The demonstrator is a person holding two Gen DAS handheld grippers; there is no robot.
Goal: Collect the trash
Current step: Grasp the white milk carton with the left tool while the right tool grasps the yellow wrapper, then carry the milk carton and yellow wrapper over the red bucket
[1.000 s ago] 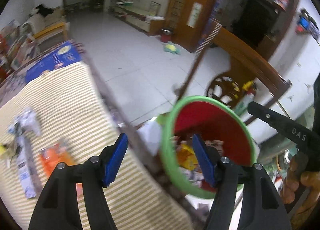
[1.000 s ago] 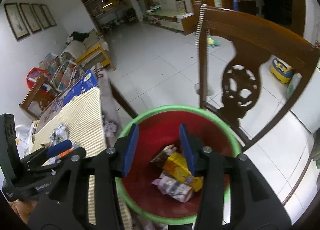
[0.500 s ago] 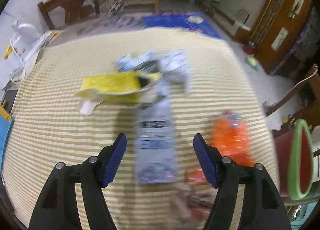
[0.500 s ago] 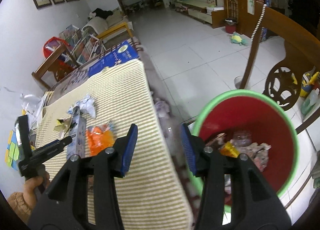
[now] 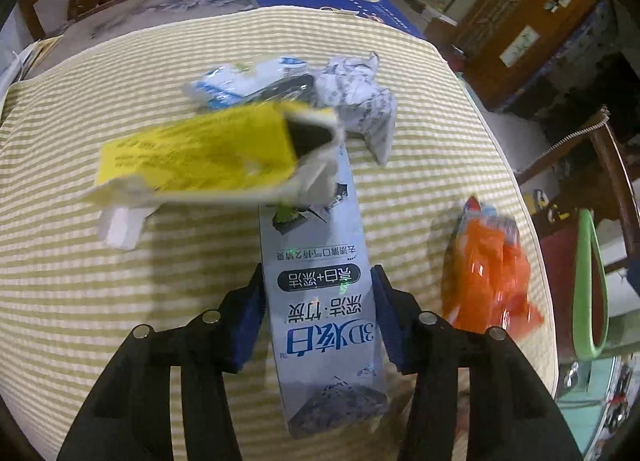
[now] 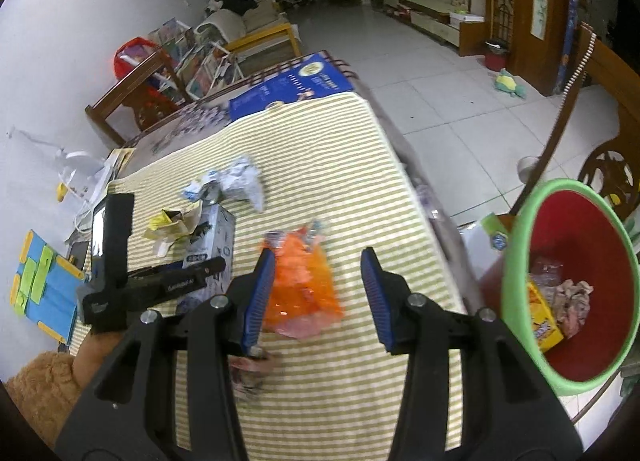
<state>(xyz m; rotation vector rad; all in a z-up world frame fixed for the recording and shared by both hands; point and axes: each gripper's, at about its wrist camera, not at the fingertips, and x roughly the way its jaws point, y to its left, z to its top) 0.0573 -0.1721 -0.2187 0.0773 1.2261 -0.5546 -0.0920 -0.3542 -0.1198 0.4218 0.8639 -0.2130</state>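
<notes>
Several pieces of trash lie on the striped tablecloth: a long grey-blue carton, a yellow box resting across its far end, crumpled paper behind, and an orange wrapper off to the right. I have my left gripper straddling the carton's near end, one pad on each long side, because the narrow width is what fits the span. Its jaws are closing on the carton; the pads look at or just beside the cardboard, and I cannot tell that they press. My right gripper hangs above the orange wrapper, jaws narrowly apart with nothing gripped, lined up for its own pick. The green-rimmed red bin stands off the table's right edge, already holding scraps, near enough for a short carry. My guess: lifting the carton will tip the yellow box off.
</notes>
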